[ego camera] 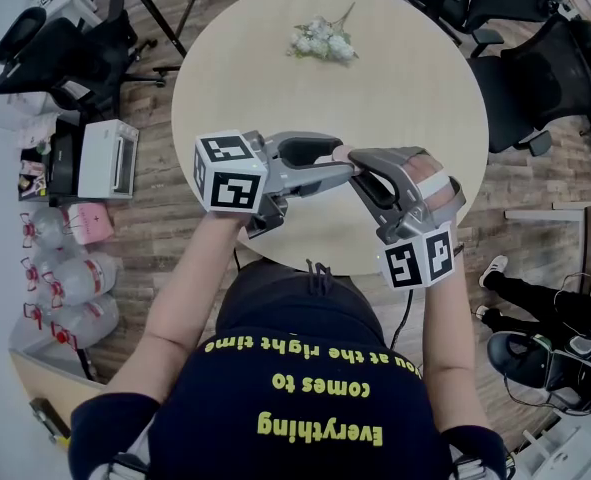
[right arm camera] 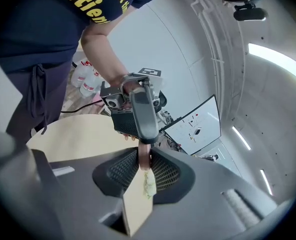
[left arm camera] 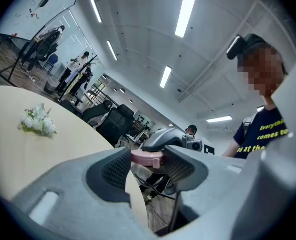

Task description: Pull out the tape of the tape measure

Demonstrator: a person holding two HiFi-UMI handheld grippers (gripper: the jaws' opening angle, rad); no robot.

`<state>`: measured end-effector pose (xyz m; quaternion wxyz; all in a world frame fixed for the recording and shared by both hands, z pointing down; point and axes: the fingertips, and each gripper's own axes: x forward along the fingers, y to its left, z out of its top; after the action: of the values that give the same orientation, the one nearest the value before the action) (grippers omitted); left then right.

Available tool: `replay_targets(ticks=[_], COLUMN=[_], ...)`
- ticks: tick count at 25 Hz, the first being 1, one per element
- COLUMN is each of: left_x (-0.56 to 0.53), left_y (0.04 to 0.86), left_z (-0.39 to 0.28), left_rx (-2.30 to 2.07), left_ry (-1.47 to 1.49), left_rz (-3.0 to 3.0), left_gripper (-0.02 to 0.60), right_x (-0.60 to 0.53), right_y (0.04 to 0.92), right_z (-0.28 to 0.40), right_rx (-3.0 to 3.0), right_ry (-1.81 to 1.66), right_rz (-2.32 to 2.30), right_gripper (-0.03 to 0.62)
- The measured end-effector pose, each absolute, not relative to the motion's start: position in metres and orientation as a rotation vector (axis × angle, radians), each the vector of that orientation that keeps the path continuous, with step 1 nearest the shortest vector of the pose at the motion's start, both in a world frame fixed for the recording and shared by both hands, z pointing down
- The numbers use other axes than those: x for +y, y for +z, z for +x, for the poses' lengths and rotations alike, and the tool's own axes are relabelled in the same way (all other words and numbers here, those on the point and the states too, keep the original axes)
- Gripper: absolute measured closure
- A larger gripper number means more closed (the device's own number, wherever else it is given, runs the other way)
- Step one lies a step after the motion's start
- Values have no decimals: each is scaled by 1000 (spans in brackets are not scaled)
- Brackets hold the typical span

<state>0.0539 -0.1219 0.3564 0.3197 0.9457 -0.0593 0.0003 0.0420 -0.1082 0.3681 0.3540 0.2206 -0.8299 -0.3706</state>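
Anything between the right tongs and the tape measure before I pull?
Nothing visible does. The left tongs clamp the pink tape measure, and its edge already sits between the right tongs, whose pads look closed on it. The space beside the right tongs looks free for the pull.

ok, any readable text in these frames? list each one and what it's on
"Everything / comes to / ...ou at the right time": yellow print on the person's dark shirt, head view.
"...atien..." and "...ight tim...": same shirt, right gripper view, cut off at the edge.
Whiteboard: marks too small to read.
Bottles: labels too small to read.
Marker cubes: square patterns only, no text.
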Motion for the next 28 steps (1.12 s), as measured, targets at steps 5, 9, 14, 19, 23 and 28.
replay_targets(ticks=[5, 9, 14, 19, 23, 28], left_x=[-123, -121, -122, -121, -116, -110], left_y=[357, 355, 356, 356, 362, 364], left_z=[54, 53, 53, 44, 43, 48], left_rx=[-153, -147, -203, -206, -213, -187], left_ry=[-7, -9, -5, -24, 24, 14], left_rz=[2478, 2489, 2558, 2570, 2608, 2590], left_gripper=[368, 366, 365, 365, 388, 464], right_x=[-109, -107, -109, -113, -112, -109], right_y=[369, 368, 372, 372, 374, 381], right_z=[42, 41, 47, 60, 63, 63], right_rx=[-2127, -2110, -2100, -2084, -2063, -2054], right_ry=[-966, -977, -943, -897, -874, -827], right_rz=[568, 572, 588, 625, 619, 582], right_gripper=[509, 510, 511, 511, 511, 511])
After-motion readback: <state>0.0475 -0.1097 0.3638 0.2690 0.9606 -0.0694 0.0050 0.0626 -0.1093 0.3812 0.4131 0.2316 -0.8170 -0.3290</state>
